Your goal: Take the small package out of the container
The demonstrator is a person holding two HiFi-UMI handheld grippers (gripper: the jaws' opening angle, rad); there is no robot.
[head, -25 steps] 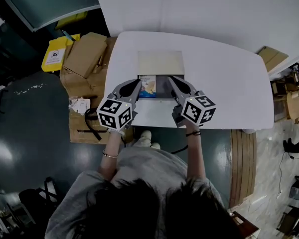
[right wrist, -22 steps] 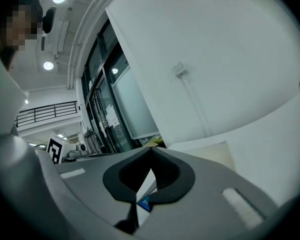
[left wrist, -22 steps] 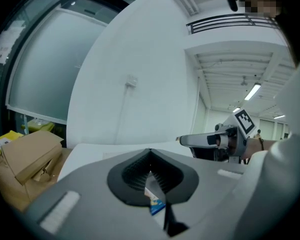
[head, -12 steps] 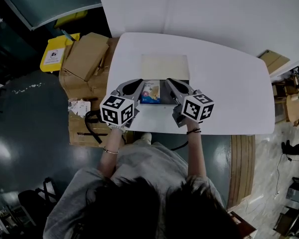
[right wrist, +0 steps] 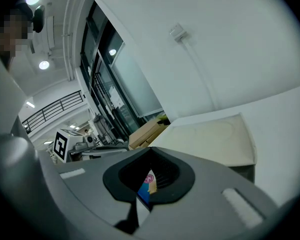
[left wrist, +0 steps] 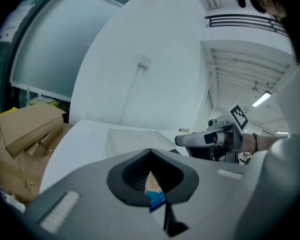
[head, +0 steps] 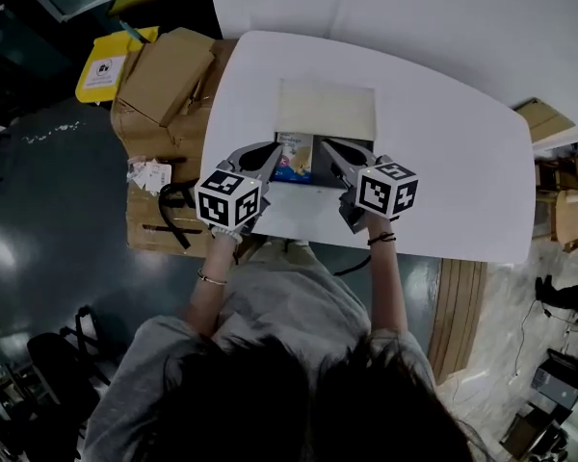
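Note:
A grey container [head: 356, 165] stands on the white table [head: 443, 152], its pale lid [head: 326, 111] folded back on the far side. The small blue-and-beige package [head: 295, 157] lies in the container's left part. My left gripper [head: 272, 151] is shut, its tip at the package's left edge. My right gripper [head: 326, 147] is shut too, its tip just right of the package. The left gripper view shows its jaws [left wrist: 150, 152] meeting, with the package [left wrist: 155, 195] visible below through their hollow. The right gripper view likewise frames the package [right wrist: 146, 185] under its joined jaws [right wrist: 150, 149].
Cardboard boxes [head: 164, 75] and a yellow sign [head: 104, 65] lie on the dark floor left of the table. Wooden boards [head: 467, 306] lie at the right. A white wall [head: 443, 17] backs the table. The person stands at the table's near edge.
Both grippers have come down and tipped toward the container, tips staying either side of the package. The package has not moved.

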